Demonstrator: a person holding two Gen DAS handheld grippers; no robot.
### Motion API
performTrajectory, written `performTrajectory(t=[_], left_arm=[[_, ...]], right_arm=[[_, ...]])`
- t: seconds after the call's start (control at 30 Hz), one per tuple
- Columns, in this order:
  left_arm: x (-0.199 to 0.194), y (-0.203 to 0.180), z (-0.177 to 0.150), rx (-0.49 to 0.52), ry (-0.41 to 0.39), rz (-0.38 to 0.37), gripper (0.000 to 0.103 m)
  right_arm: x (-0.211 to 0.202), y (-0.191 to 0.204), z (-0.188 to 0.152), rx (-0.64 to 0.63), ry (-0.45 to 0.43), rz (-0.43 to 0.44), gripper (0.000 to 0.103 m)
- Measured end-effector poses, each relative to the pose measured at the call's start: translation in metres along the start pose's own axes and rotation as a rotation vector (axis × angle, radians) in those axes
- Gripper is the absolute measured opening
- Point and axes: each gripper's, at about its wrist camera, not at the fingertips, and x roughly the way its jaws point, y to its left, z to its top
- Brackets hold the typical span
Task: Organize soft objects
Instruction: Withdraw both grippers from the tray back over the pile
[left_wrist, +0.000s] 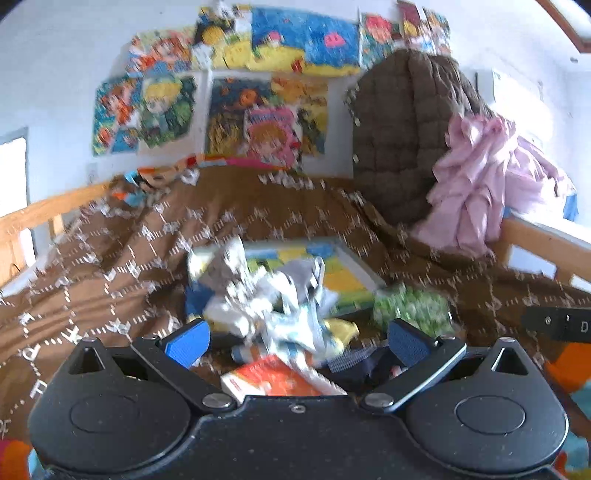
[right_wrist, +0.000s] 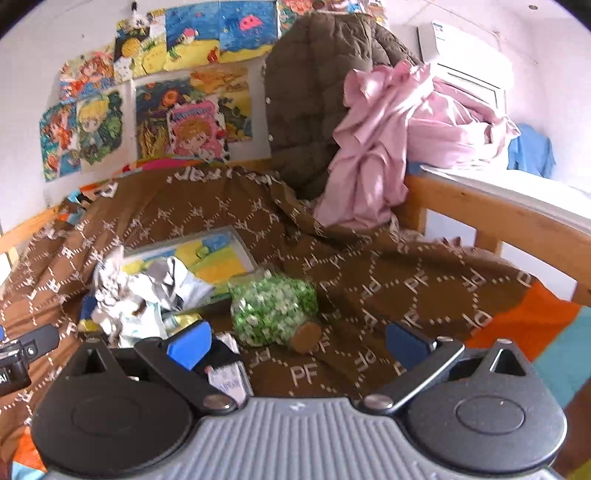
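Note:
A brown patterned blanket (left_wrist: 110, 251) covers the bed; it also shows in the right wrist view (right_wrist: 388, 280). A crumpled pile of white, grey and yellow soft items (left_wrist: 273, 299) lies on it, also in the right wrist view (right_wrist: 144, 295). A green-and-white jar-like object with a cork end (right_wrist: 273, 310) lies beside it, also in the left wrist view (left_wrist: 413, 306). A pink cloth (right_wrist: 373, 147) and a brown quilted jacket (right_wrist: 310, 96) hang at the bed's end. My left gripper (left_wrist: 295, 341) is open just before the pile. My right gripper (right_wrist: 299, 341) is open near the green object.
A picture board (right_wrist: 218, 258) lies under the pile. An orange booklet (left_wrist: 273, 380) lies under the left gripper. Wooden bed rails (right_wrist: 498, 218) stand to the right and left (left_wrist: 33, 218). Posters (left_wrist: 258, 74) cover the wall. An air conditioner (right_wrist: 465, 59) is at upper right.

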Motion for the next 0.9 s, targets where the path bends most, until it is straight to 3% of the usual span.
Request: performTrajectory(t=[0.2, 0.33, 0.67, 0.9], left_arm=[[0.016, -0.004, -0.013, 0.049, 0.164, 0.020, 0.102], [0.026, -0.005, -0.021, 0.069, 0.223, 0.041, 0.102], [0.038, -0.003, -0.024, 0.087, 0.284, 0.125, 0.102], [0.039, 0.004, -0.020, 0.057, 0.275, 0.190, 0.102]], right_arm=[[0.013, 0.010, -0.006, -0.067, 0.098, -0.006, 0.103], [0.019, 0.022, -0.012, -0.125, 0.150, 0.019, 0.103], [0.028, 0.034, -0.016, -0.180, 0.199, 0.056, 0.103], [0.033, 0.040, -0.018, -0.214, 0.222, 0.076, 0.103]])
